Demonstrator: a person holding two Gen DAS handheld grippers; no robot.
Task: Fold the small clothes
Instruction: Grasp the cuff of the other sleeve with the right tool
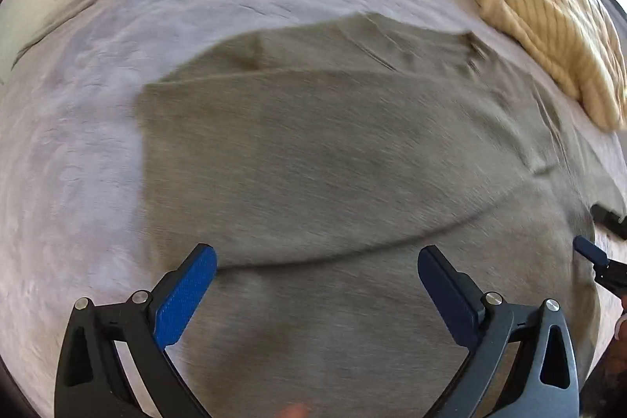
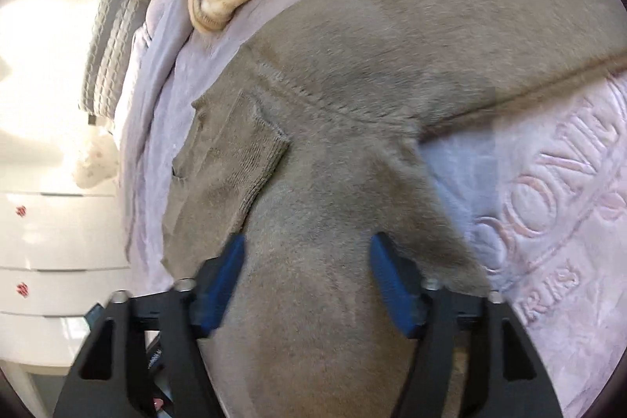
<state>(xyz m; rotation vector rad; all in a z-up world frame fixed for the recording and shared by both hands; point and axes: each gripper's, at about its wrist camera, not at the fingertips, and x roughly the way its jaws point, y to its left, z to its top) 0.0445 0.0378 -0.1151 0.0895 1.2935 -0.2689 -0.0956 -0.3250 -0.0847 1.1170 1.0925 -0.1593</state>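
Your grey knitted garment lies spread flat on the bed, over the pale lilac blanket, with one part already folded across it. Your left gripper hangs above the near part of the cloth with the jaws wide and nothing between them. Your right gripper also has its jaws apart, over the grey cloth just below the ribbed cuff; I cannot tell whether its blue pads touch the fabric. The long axis of the garment seems to run across in front of your left gripper, toward the striped cream sweater near the far edge of the bed. The right gripper looks nearer to a loose edge, so I judge it should grasp first.
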